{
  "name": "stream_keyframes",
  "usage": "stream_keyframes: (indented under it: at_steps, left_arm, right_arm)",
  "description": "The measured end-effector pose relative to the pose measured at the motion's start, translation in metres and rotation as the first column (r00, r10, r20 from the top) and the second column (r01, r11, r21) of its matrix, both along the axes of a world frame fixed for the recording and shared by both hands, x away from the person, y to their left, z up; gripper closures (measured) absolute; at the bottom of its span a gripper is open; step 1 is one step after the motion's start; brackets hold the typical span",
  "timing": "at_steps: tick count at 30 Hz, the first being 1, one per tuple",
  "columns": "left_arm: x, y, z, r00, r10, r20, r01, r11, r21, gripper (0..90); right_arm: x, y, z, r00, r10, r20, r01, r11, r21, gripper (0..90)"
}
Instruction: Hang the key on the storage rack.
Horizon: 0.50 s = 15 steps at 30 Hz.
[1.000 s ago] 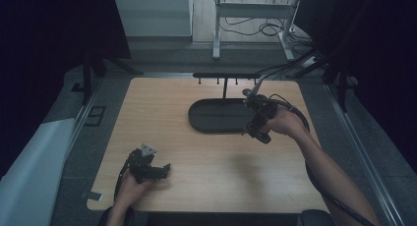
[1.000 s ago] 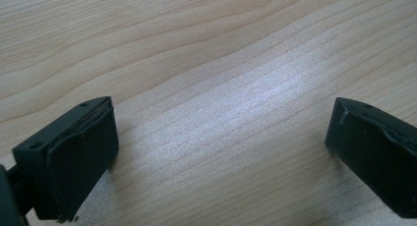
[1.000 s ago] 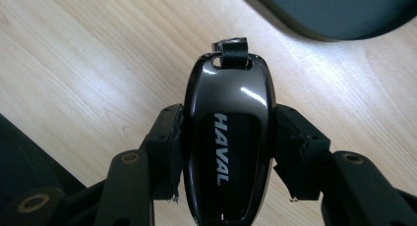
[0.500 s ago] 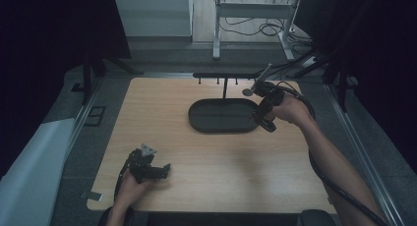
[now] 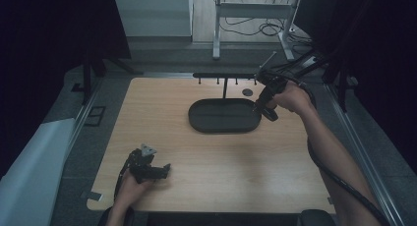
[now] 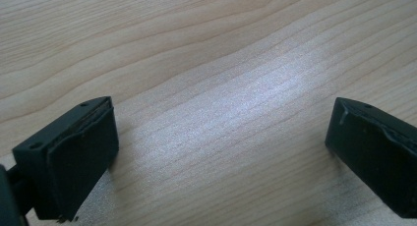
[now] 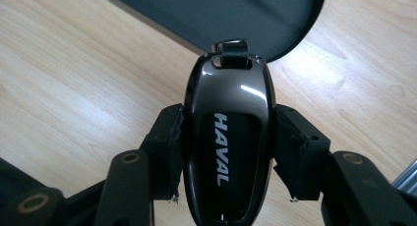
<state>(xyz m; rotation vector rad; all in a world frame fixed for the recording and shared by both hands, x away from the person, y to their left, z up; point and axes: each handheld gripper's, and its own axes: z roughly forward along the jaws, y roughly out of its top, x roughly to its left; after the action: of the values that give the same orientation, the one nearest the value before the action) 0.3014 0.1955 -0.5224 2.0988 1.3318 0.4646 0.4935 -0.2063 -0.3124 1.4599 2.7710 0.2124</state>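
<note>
- Key fob (image 7: 227, 137), glossy black, centre of the right gripper view; clamped by its sides between the jaws of the right gripper (image 7: 227, 152). A short strap loop sits at its top end.
- Legible writing: "HAVAL", white, running along the fob's face.
- Step, judged: carrying the fob beside the dark oval tray (image 5: 224, 115), right of centre in the high view, rack with pegs (image 5: 223, 77) behind.
- Next move likely needs aiming the loop at a peg, or lowering into the tray.
- Left gripper (image 6: 221, 152): jaws spread wide, nothing between, resting low on the wooden table (image 6: 206, 54).

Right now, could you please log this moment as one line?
right claw: shut on key fob | beside tray | left claw: open, on table
</note>
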Motion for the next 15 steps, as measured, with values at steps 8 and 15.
stream_keyframes:
  at_steps: [8, 15]
  left_arm:
    - [0.000, 0.000, 0.000, 1.0000, 0.002, 0.000, -0.002, 1.0000, -0.001, 0.0]
    - [0.000, 0.000, 0.000, 1.0000, 0.001, 0.000, -0.001, 1.0000, -0.002, 0.0]
  right_arm:
    - [0.014, -0.001, 0.014, 0.9995, -0.033, 0.006, 0.032, 0.999, 0.010, 48.6]
    - [0.026, -0.003, 0.026, 0.9974, -0.071, 0.012, 0.071, 0.997, 0.014, 48.6]
